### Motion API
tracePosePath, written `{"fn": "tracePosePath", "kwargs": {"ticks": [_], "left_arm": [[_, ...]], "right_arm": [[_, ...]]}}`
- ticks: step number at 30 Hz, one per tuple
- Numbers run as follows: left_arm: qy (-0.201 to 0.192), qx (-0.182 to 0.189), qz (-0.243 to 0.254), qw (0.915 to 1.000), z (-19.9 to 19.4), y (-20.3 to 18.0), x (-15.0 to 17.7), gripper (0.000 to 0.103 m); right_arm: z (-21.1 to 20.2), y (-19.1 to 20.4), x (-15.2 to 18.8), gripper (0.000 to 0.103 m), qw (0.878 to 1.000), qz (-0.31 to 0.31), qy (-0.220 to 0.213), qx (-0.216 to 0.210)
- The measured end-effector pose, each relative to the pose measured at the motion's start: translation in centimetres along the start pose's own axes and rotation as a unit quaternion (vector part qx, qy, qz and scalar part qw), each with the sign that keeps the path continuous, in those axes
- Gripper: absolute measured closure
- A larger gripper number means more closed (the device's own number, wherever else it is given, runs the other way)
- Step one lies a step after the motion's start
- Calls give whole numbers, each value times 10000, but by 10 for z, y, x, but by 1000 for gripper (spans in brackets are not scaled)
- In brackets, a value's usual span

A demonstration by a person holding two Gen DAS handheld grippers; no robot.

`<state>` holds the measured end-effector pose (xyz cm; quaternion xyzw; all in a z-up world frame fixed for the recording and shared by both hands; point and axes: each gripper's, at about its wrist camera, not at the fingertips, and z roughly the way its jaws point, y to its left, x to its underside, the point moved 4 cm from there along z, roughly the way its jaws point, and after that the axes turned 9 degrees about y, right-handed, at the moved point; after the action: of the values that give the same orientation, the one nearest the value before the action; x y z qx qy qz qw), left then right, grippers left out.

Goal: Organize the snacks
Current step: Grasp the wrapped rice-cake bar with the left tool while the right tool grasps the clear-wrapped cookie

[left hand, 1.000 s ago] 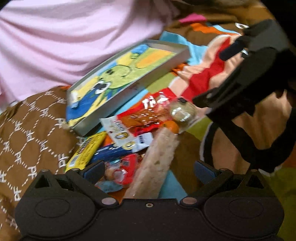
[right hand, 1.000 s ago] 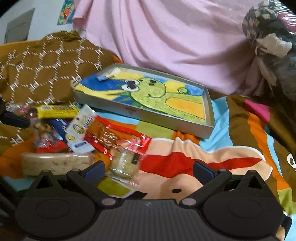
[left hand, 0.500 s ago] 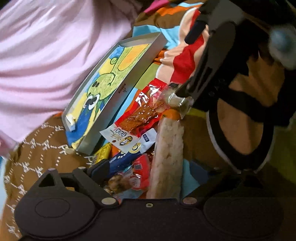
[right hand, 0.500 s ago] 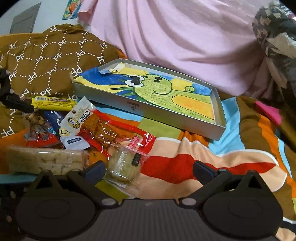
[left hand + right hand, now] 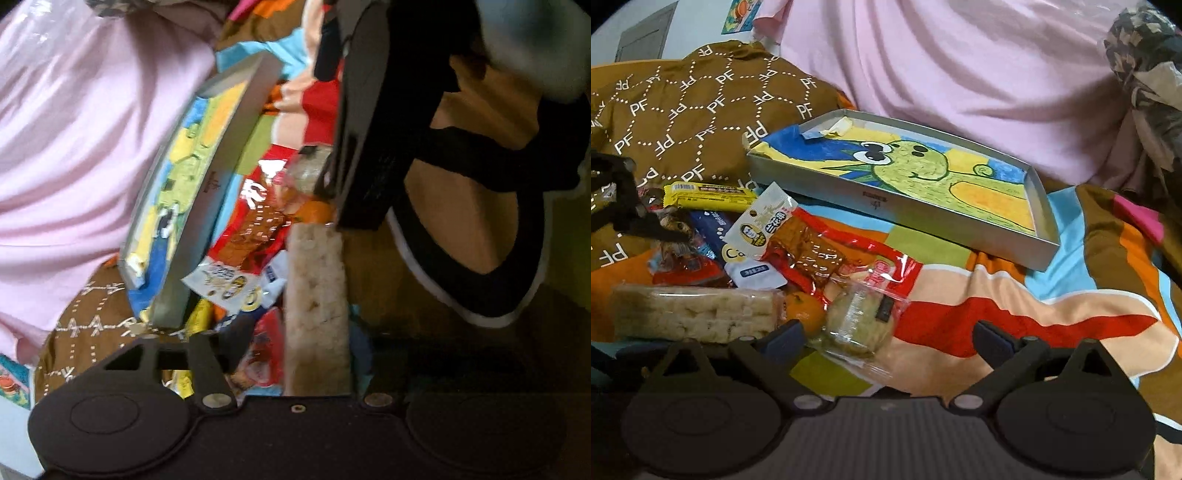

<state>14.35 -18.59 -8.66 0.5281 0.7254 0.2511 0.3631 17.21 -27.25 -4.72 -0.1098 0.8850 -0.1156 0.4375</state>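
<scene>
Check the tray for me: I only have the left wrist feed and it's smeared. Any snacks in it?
Observer: None. The tray holds only its dinosaur drawing and a pale scrap in the far left corner.
Operator: Is the right hand-held gripper on anything?
Observer: No. The right hand-held gripper is closing, with the round cookie pack between its fingers, but the pads aren't pressing on it.
Operator: Where's the yellow bar?
Observer: The yellow bar lies flat at the pile's far edge, left of the tray, against the brown patterned cushion.
</scene>
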Motion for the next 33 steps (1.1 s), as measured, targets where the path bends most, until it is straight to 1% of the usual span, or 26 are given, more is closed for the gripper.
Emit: {"fn": "tracePosePath", "kwargs": {"ticks": [1,2,4,7,9,10,12,13,15,16,17,19,20,22,23,24,25,26,29,32,33], "left_arm": [[21,56,6,10000,1,-1,-2,59],[31,118,4,9999,1,0,-3,66],[73,212,-128,9997,2,2,-6,67],[189,494,-578,9969,4,13,-7,67],[280,768,-1022,9914,6,24,-8,68],[339,920,-1261,9872,8,30,-8,68],[448,1252,-1816,9743,11,43,-6,68],[510,1413,-2101,9661,12,47,-6,68],[624,1731,-2653,9465,16,58,-3,68],[674,1897,-2945,9342,17,63,-1,68],[705,2094,-3261,9192,19,68,2,68],[762,2356,-3771,8925,20,73,7,68],[775,2481,-4047,8767,22,76,10,68],[796,2736,-4595,8412,26,83,17,68],[792,2832,-4817,8255,27,84,20,68],[793,2889,-4995,8129,28,85,22,68],[804,2897,-5065,8081,29,85,20,68],[797,2896,-5112,8053,29,84,20,68],[750,2909,-5216,7985,28,83,21,68],[740,2950,-5366,7871,28,82,23,68],[740,2956,-5399,7847,29,83,24,68]], "right_arm": [[2,2,0,7,10000,-17,6,21],[3,3,-1,9,10000,-22,13,27],[6,4,-1,11,10000,9,28,42],[7,3,-3,12,9999,102,29,80],[6,0,-4,12,9998,192,-11,88],[6,-1,-5,13,9997,236,-19,94],[7,-4,-5,13,9995,293,7,133],[8,-5,-4,14,9994,309,32,145],[10,-5,-3,14,9993,322,95,136],[10,-5,-3,14,9993,323,111,127],[11,-4,-3,14,9994,317,120,105],[11,-3,-2,14,9995,302,120,53],[12,-2,-2,14,9995,290,123,29],[16,0,-3,16,9995,276,180,13],[18,2,-3,18,9994,281,204,-11],[21,3,-5,19,9993,298,220,-39],[23,4,-6,21,9993,309,219,-56],[24,6,-8,25,9993,321,207,-46],[26,7,-11,31,9990,400,210,-53],[29,5,-10,31,9984,492,277,-77],[30,5,-10,31,9982,509,303,-75]]}}
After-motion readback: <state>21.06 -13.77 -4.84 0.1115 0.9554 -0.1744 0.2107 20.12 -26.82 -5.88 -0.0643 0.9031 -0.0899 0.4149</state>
